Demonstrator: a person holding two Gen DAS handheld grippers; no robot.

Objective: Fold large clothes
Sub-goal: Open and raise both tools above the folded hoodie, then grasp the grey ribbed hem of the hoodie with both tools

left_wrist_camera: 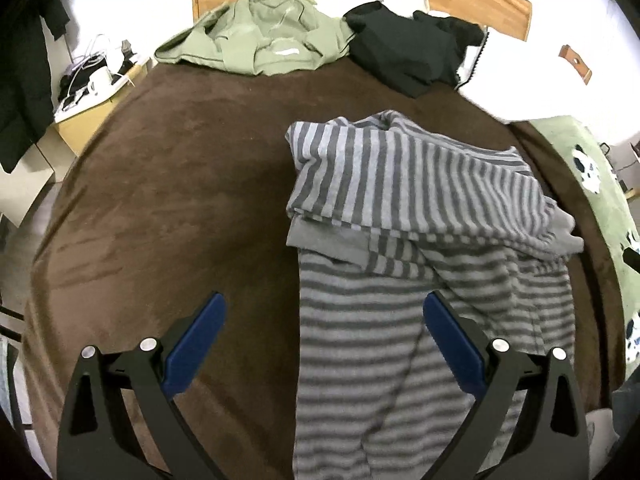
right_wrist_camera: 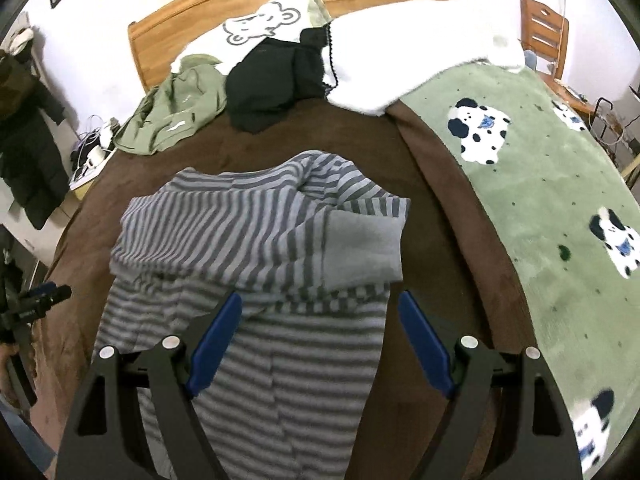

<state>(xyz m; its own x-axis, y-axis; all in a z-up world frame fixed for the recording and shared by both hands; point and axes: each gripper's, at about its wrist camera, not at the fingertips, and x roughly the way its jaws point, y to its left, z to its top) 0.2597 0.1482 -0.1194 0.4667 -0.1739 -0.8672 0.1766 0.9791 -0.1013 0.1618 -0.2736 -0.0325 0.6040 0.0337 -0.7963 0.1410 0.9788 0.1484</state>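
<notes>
1. The grey striped knit garment (left_wrist_camera: 420,240) (right_wrist_camera: 256,248) lies on the brown plush bedspread (left_wrist_camera: 180,200) (right_wrist_camera: 440,216), partly folded; both sleeves are laid across its chest, plain grey cuffs showing; the lower body runs flat toward the cameras.
2. Left gripper (left_wrist_camera: 324,340): jaws spread, nothing held; it hovers over the garment's left edge.
3. Right gripper (right_wrist_camera: 320,340): jaws spread, nothing held; it hovers over the garment's right half.
4. Beyond the garment, at the bedspread's far end: a crumpled pale green jacket (left_wrist_camera: 256,40) (right_wrist_camera: 172,116); a black garment (left_wrist_camera: 412,48) (right_wrist_camera: 272,84).
</notes>
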